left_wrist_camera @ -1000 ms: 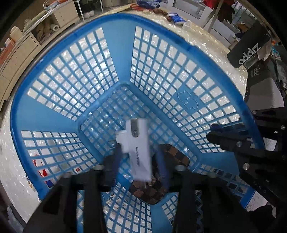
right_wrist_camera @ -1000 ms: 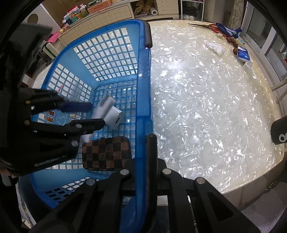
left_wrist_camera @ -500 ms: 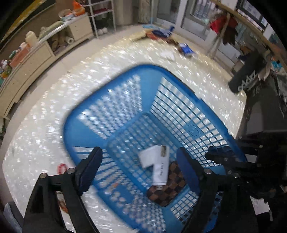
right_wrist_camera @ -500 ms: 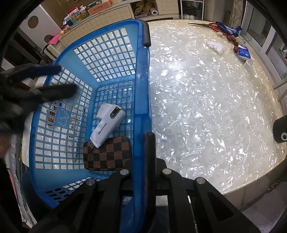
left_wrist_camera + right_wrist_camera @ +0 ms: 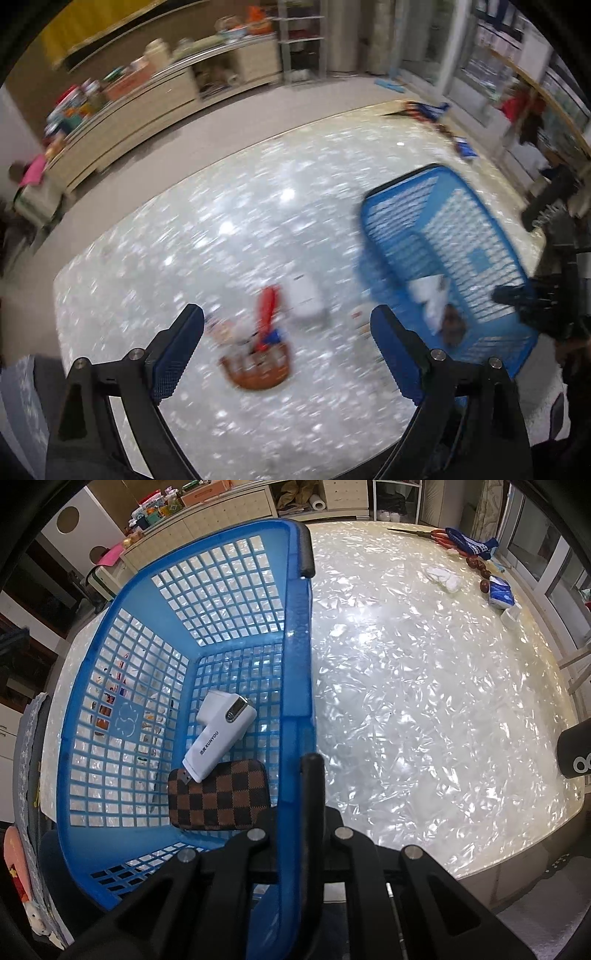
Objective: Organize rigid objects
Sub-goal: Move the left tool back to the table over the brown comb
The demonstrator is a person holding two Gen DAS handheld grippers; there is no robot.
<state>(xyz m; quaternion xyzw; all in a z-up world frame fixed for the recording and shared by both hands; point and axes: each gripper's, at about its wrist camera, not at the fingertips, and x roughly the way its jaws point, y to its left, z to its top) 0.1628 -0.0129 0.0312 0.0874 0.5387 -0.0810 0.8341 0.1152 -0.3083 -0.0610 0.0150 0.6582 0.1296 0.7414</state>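
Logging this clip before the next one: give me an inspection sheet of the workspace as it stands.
Surface: pearly white table, glossy, mostly bare on the right.
Job's things: blue basket holds a white device leaning on a checkered case.
Clutter: scissors, small packets at the far edge; blurred red and brown items beside the basket.
Grippers: left claw open, empty, its jaws just opened, above the table; right claw shut on the basket rim.
Cables: nothing seen.
Surroundings: cluttered shelves, windows.
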